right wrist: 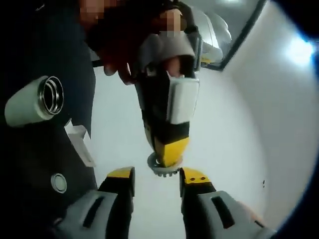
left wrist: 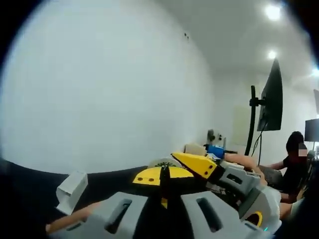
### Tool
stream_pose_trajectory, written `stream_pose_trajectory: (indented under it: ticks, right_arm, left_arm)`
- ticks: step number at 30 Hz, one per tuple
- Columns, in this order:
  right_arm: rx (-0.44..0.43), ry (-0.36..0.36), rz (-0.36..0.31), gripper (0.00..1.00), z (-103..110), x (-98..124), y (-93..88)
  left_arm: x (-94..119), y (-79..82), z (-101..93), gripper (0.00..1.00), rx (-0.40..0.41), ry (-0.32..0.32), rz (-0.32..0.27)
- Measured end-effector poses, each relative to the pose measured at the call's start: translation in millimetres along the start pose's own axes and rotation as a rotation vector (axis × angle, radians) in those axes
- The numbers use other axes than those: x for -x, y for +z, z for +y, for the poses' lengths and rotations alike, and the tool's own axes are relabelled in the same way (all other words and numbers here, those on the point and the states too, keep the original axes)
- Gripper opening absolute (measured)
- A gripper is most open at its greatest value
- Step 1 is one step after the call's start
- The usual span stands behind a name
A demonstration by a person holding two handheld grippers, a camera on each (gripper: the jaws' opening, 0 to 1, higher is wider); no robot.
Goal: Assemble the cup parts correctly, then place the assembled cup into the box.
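My left gripper (left wrist: 163,180) is shut on a small ridged round cup part (left wrist: 163,162), held up in the air. In the right gripper view the same left gripper (right wrist: 168,152) reaches down from the top with the ridged part (right wrist: 158,169) at its yellow tips. My right gripper (right wrist: 159,178) is open, its jaws standing either side of that part and just short of it. The white cup body (right wrist: 32,103) with a metal rim lies on its side on the dark table (right wrist: 35,159). A small round disc (right wrist: 58,182) lies flat nearby.
A small white open carton (left wrist: 71,191) (right wrist: 79,142) sits on the dark table between cup body and disc. A person's hand (right wrist: 164,35) grips the left gripper. A monitor on a stand (left wrist: 269,102) and a seated person (left wrist: 294,167) are at the far right.
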State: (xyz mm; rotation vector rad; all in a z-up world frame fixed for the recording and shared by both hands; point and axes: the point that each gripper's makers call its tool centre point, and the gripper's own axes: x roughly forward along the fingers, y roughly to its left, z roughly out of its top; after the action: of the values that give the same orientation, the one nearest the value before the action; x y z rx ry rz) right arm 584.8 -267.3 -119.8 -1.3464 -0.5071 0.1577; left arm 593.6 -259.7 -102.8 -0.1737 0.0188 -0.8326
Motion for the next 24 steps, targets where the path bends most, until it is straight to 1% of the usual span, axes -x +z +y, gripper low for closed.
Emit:
stream_pose_trajectory:
  ticks: [1,3,5,6,8,10,11,12,13,14,15,16,17,18,19,20,21,23,24]
  right_arm:
    - [-0.008,0.002,-0.003,0.35,1,2,-2.3]
    - [-0.044,0.030,0.004,0.35,6,5,-6.4]
    - [-0.065,0.030,0.009,0.35,6,8,-9.5]
    - [-0.112,0.052,0.012,0.36,11,10,-11.9]
    - [-0.166,0.065,0.011,0.40,14,13,-16.7]
    - [-0.257,0.114,0.016,0.46,21,16,-23.4]
    - [-0.296,0.124,0.022,0.47,24,18,-26.8]
    - [-0.340,0.140,0.030,0.47,27,20,-30.4]
    - [-0.379,0.154,0.028,0.47,31,21,-31.9]
    - [-0.401,0.150,0.034,0.47,31,22,-34.9]
    - [-0.409,0.156,0.044,0.47,34,23,-38.3]
    - [-0.430,0.166,0.053,0.47,38,24,-41.3]
    - [-0.445,0.157,0.052,0.47,37,24,-42.7]
    - [-0.514,0.158,0.044,0.47,40,24,-43.9]
    - [-0.548,0.169,0.045,0.47,43,25,-44.7]
    - [-0.597,0.176,0.050,0.47,45,26,-46.2]
    - [-0.634,0.187,0.042,0.48,47,27,-46.1]
    - [-0.714,0.228,0.047,0.49,57,30,-48.0]
    - [-0.735,0.247,0.045,0.49,62,31,-49.2]
  left_arm:
    - [1,1.7,1.3,0.00,-0.007,0.000,0.005]
    - [3,0.6,3.9,0.00,-0.025,-0.006,0.042]
    - [7,-1.0,6.8,0.00,-0.070,-0.009,0.073]
    - [9,-2.3,7.9,0.00,-0.088,-0.011,0.095]
    - [14,-0.3,11.6,0.00,-0.095,-0.014,0.129]
    - [21,-5.6,13.0,0.00,-0.112,-0.026,0.195]
    - [22,-4.8,14.1,0.00,-0.126,-0.034,0.225]
    - [23,-6.4,15.0,0.00,-0.138,-0.045,0.275]
    - [25,-5.4,17.7,0.00,-0.138,-0.040,0.293]
    - [29,-8.3,18.1,0.00,-0.148,-0.056,0.334]
    - [33,-11.1,19.9,0.00,-0.146,-0.057,0.377]
    - [35,-10.4,24.8,0.00,-0.175,-0.049,0.400]
    - [39,-13.8,27.6,0.00,-0.189,-0.048,0.444]
    - [40,-12.9,29.6,0.00,-0.196,-0.041,0.448]
    - [43,-12.6,30.7,0.00,-0.212,-0.047,0.459]
    - [48,-15.4,34.1,0.00,-0.226,-0.042,0.497]
    - [49,-13.5,35.4,0.00,-0.227,-0.041,0.489]
    - [57,-17.2,41.8,0.00,-0.246,-0.043,0.533]
    - [60,-18.9,44.7,0.00,-0.244,-0.044,0.548]
